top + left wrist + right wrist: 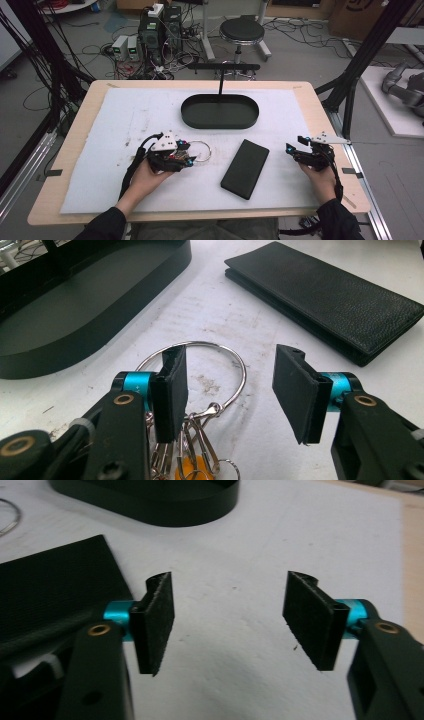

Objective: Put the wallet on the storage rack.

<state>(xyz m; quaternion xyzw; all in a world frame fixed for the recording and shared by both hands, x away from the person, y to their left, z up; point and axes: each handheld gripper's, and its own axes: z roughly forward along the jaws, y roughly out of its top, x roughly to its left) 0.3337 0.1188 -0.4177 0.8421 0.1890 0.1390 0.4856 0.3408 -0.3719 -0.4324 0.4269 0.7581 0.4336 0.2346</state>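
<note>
Key ring [200, 390] lies between the open left tongs [230, 390].

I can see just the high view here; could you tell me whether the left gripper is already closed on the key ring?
Observer: Not yet. In the left gripper view, the left gripper stands open, its pads straddling the key ring without pressing it.
Operator: Thanks. Is anything hanging on that ring?
Observer: Yes, several small metal clips and an orange tag.
Operator: And the right gripper?
Observer: The right gripper is open over bare white mat, with the black wallet beside one jaw.
</note>
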